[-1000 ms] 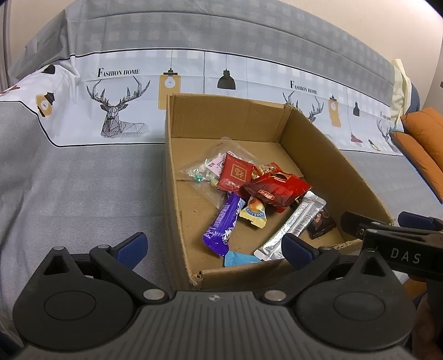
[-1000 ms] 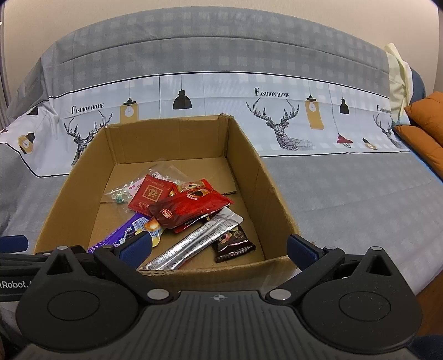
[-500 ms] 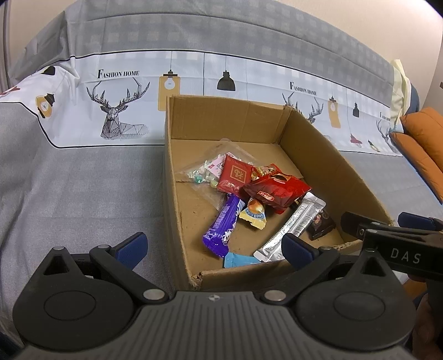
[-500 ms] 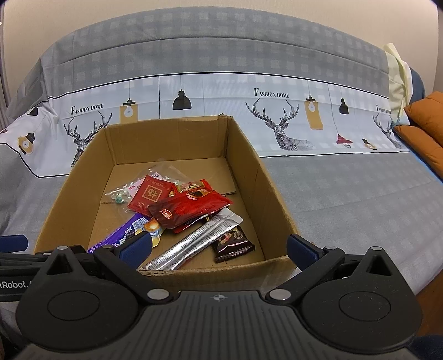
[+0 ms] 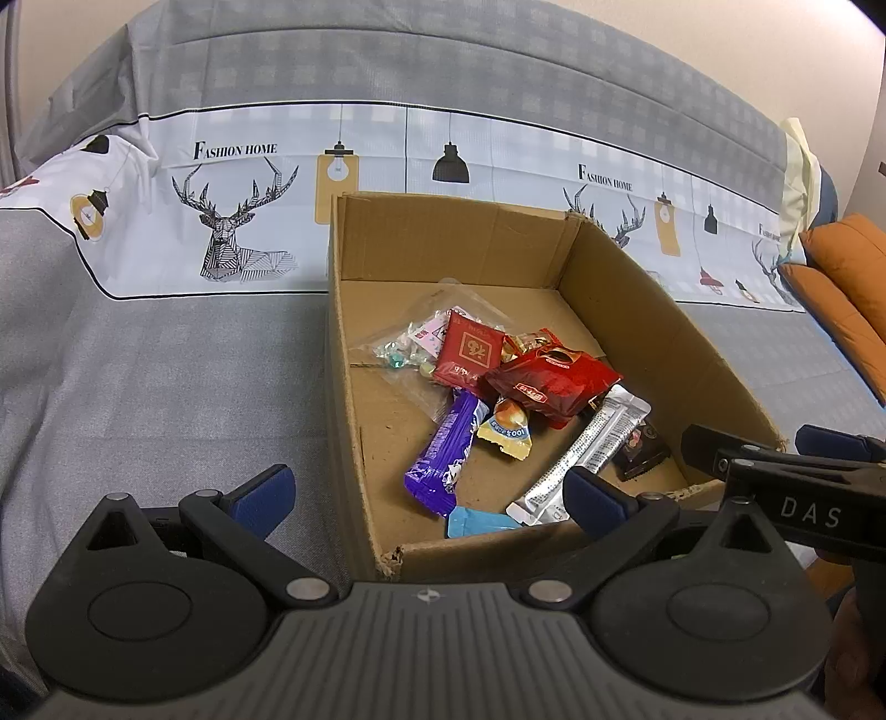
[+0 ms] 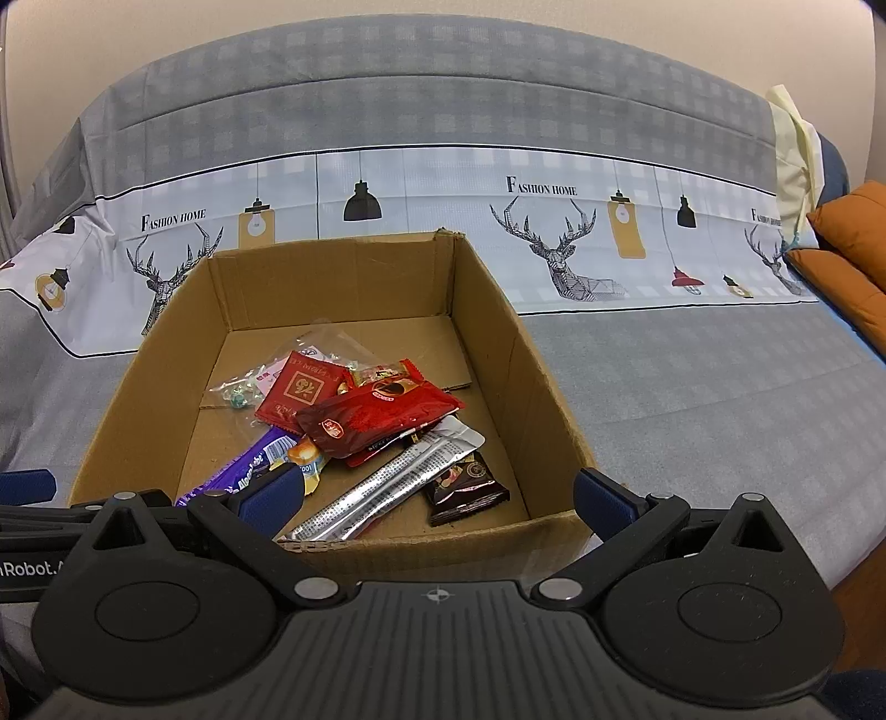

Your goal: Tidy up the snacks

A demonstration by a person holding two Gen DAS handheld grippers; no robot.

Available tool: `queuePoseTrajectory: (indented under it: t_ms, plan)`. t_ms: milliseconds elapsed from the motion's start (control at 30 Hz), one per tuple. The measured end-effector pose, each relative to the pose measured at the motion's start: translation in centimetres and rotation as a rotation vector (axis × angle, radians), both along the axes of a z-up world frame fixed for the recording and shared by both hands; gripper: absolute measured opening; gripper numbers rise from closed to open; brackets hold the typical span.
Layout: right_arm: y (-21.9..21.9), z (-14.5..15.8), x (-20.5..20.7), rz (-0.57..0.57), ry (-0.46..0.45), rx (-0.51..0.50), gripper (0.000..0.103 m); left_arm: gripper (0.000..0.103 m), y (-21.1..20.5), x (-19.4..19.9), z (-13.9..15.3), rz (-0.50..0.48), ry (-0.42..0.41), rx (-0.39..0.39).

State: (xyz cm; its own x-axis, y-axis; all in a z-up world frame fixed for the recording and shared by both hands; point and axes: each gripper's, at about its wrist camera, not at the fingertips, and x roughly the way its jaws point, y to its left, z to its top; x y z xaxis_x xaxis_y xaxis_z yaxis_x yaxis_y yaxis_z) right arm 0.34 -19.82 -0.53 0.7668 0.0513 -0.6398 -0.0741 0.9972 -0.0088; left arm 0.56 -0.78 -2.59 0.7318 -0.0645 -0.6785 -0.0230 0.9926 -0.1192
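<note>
A sofa fills the room ahead, draped in a grey checked cover (image 6: 664,399) that runs over the seat and up the backrest. Across the lower backrest goes a pale printed band (image 6: 421,188) with geometric stags (image 5: 232,221), hanging lamps (image 6: 362,202), yellow bulb tags and the words "Fashion Home". At the far right end sit orange cushions (image 5: 847,288), stacked one upon the other, and a pale yellow cloth (image 6: 792,133) hangs over the backrest just above them. Behind the sofa rises a plain cream wall (image 5: 720,39).
</note>
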Motion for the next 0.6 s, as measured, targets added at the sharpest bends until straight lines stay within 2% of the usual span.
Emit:
queuePoseTrajectory:
  t_ms: [400, 600]
  plan:
    - [0.00, 0.06, 0.02, -0.011, 0.009, 0.005, 0.103, 0.103, -0.14, 0.13, -0.05, -0.003, -0.007, -0.002]
    - [-0.20, 0.09, 0.26, -0.010, 0.014, 0.029, 0.103, 0.103, -0.18, 0.20, 0.44, -0.013, -0.051, -0.013]
